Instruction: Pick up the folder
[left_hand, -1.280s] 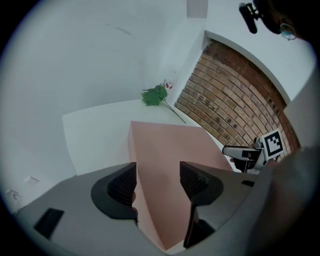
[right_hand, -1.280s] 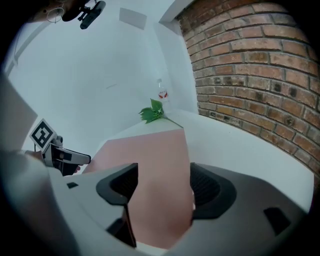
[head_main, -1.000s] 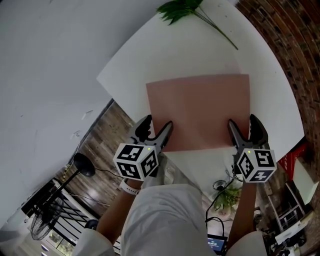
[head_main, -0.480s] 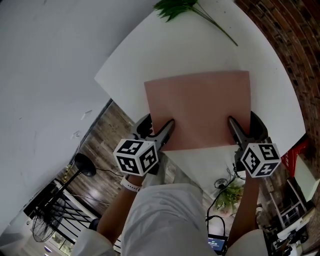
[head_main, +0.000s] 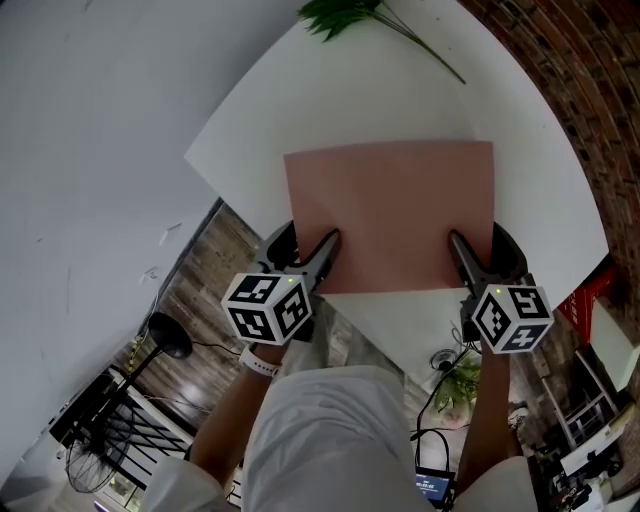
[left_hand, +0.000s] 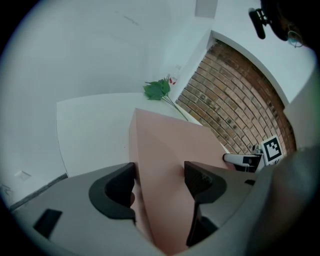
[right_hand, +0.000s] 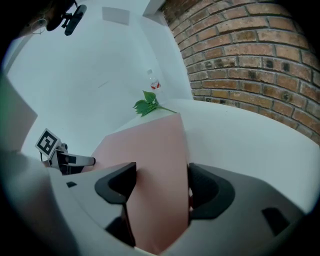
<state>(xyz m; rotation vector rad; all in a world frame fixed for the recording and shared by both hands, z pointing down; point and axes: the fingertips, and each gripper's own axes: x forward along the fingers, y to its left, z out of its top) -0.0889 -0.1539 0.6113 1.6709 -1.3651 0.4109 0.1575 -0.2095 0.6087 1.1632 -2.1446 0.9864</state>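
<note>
**folder pick-up: 2 grippers at the near corners**

location. the pink folder (head_main: 390, 215) lies flat on the white table (head_main: 300, 110). its near left corner sits at the table's edge; whether it overhangs cannot be told. a green sprig (head_main: 345, 15) lies well apart at the far side.

tool state. the left gripper (head_main: 308, 245) straddles the near left corner, with 1 jaw outside the folder's left edge and 1 jaw over its face. its jaws stand wide and have just been opening. the left gripper view shows the folder between them, not pinched. the right gripper (head_main: 478, 240) straddles the near right corner in the same way. its jaws stand wide and have just been closing slightly. the right gripper view shows the folder between them with no pad pressing on it. neither gripper holds anything.

handling (judgement). the folder looks thin, light and flexible, probably card. its face looks smooth, so it may slide on the table rather than rise. lifted by 1 corner only, it will likely sag or fall open. which edge is the spine cannot be told.

grip point (judgement). take hold at the 2 near corners. work 1 jaw under the edge and 1 on top, close both evenly, and lift level.
</note>
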